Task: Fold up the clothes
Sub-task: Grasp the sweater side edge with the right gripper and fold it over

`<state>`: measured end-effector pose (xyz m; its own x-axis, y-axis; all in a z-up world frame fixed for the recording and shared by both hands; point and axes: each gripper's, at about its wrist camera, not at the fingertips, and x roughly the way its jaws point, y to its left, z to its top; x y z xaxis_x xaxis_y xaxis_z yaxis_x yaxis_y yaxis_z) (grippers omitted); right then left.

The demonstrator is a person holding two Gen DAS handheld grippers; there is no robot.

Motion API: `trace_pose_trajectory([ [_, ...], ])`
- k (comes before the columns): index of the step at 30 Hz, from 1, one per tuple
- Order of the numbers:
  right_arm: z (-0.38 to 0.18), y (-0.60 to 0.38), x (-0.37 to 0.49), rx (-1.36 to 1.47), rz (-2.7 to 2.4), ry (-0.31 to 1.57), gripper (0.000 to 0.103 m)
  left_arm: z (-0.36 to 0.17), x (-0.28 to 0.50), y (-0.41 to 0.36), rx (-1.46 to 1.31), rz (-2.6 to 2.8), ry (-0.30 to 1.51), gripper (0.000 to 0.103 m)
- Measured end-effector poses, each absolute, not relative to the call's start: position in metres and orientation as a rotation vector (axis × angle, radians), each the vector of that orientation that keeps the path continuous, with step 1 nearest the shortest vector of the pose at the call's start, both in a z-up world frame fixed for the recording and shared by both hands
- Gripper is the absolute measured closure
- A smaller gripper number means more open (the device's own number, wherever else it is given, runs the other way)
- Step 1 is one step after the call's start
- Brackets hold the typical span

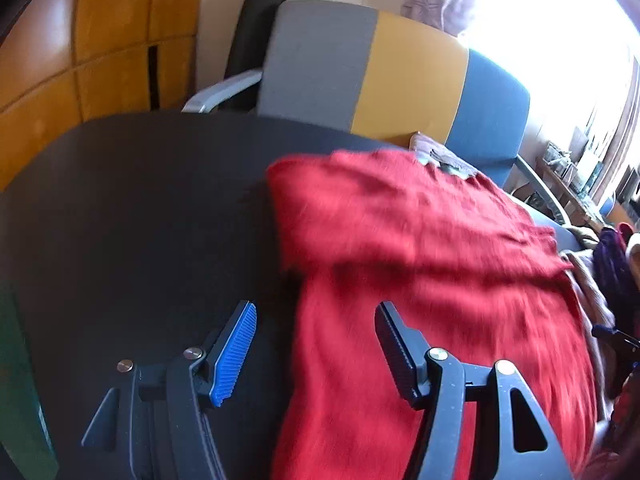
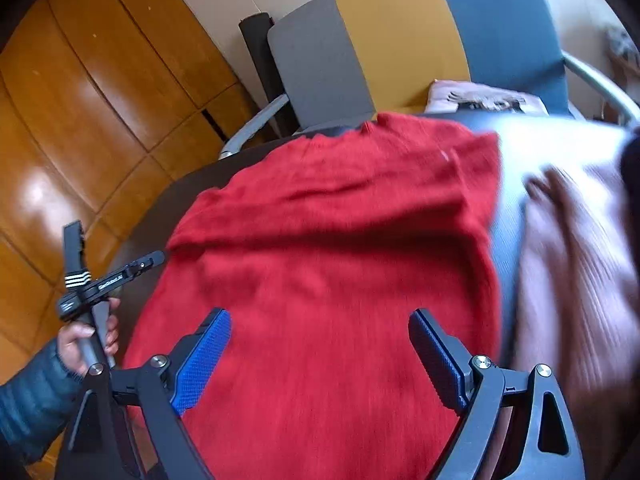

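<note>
A red knit garment (image 1: 420, 264) lies spread on the dark round table (image 1: 152, 208); it also shows in the right wrist view (image 2: 332, 248). My left gripper (image 1: 316, 344) is open and empty above the garment's left edge, one finger over bare table. My right gripper (image 2: 320, 356) is open and empty above the garment's near part. In the right wrist view the left gripper (image 2: 116, 276) shows at the garment's left side, held by a hand (image 2: 80, 340).
A pinkish-brown garment (image 2: 576, 264) lies on the table to the right of the red one. A grey, yellow and blue chair (image 1: 384, 76) stands behind the table with folded cloth (image 2: 480, 98) on its seat. Wooden cabinets (image 2: 80, 120) stand at left. More clothes (image 1: 612, 264) lie far right.
</note>
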<state>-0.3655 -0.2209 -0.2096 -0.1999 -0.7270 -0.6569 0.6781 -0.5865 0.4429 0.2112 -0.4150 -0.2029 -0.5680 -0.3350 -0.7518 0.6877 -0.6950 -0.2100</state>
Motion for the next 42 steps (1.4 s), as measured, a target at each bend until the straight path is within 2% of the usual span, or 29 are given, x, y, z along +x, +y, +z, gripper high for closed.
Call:
trace_pose_trajectory([
  [6,-0.224,-0.156,-0.311,1.154,-1.892,-0.125,0.012,-0.218,0.258,-0.374,0.937,-2.279,0.763,0.04],
  [8,-0.235,-0.143,-0.298,1.185,-1.883,-0.14,0.016,-0.221,0.267,-0.359,0.928,-2.287,0.775,0.04],
  [11,-0.243,-0.143,-0.283,1.165,-1.869,-0.14,0.029,-0.226,0.281,-0.338,0.915,-2.3,0.794,0.04],
  [13,-0.249,-0.144,-0.274,1.147,-1.86,-0.139,0.045,-0.229,0.29,-0.324,0.906,-2.309,0.806,0.04],
  [15,-0.252,-0.152,-0.269,1.131,-1.849,-0.129,0.05,-0.232,0.298,-0.312,0.9,-2.315,0.815,0.04],
  [18,-0.257,-0.16,-0.268,1.111,-1.842,-0.155,0.05,-0.233,0.303,-0.303,0.9,-2.308,0.817,0.04],
  [21,-0.259,-0.165,-0.266,1.053,-1.854,-0.162,0.05,-0.235,0.299,-0.296,0.923,-2.301,0.742,0.04],
  [25,-0.261,-0.172,-0.259,0.977,-1.853,-0.152,0.031,-0.236,0.291,-0.286,0.974,-2.275,0.606,0.041],
  [26,-0.26,-0.174,-0.258,0.971,-1.845,-0.143,0.029,-0.236,0.292,-0.286,0.971,-2.275,0.603,0.041],
  [32,-0.257,-0.176,-0.255,0.968,-1.801,-0.054,0.027,-0.236,0.297,-0.281,0.98,-2.272,0.585,0.044],
  [33,-0.257,-0.176,-0.254,0.966,-1.798,-0.029,0.029,-0.236,0.297,-0.28,0.982,-2.274,0.586,0.045],
  [35,-0.256,-0.177,-0.252,0.966,-1.834,0.036,0.043,-0.236,0.296,-0.281,0.979,-2.273,0.603,0.047],
  [36,-0.256,-0.176,-0.252,0.971,-1.859,0.056,0.061,-0.236,0.296,-0.282,0.977,-2.275,0.616,0.05],
  [37,-0.257,-0.175,-0.253,0.978,-1.886,0.072,0.079,-0.235,0.296,-0.284,0.975,-2.281,0.632,0.06],
  [39,-0.257,-0.173,-0.253,0.989,-1.919,0.096,0.088,-0.234,0.295,-0.286,0.978,-2.291,0.658,0.081],
  [42,-0.256,-0.169,-0.251,1.021,-1.893,0.089,0.092,-0.231,0.293,-0.287,1.035,-2.314,0.663,0.088],
])
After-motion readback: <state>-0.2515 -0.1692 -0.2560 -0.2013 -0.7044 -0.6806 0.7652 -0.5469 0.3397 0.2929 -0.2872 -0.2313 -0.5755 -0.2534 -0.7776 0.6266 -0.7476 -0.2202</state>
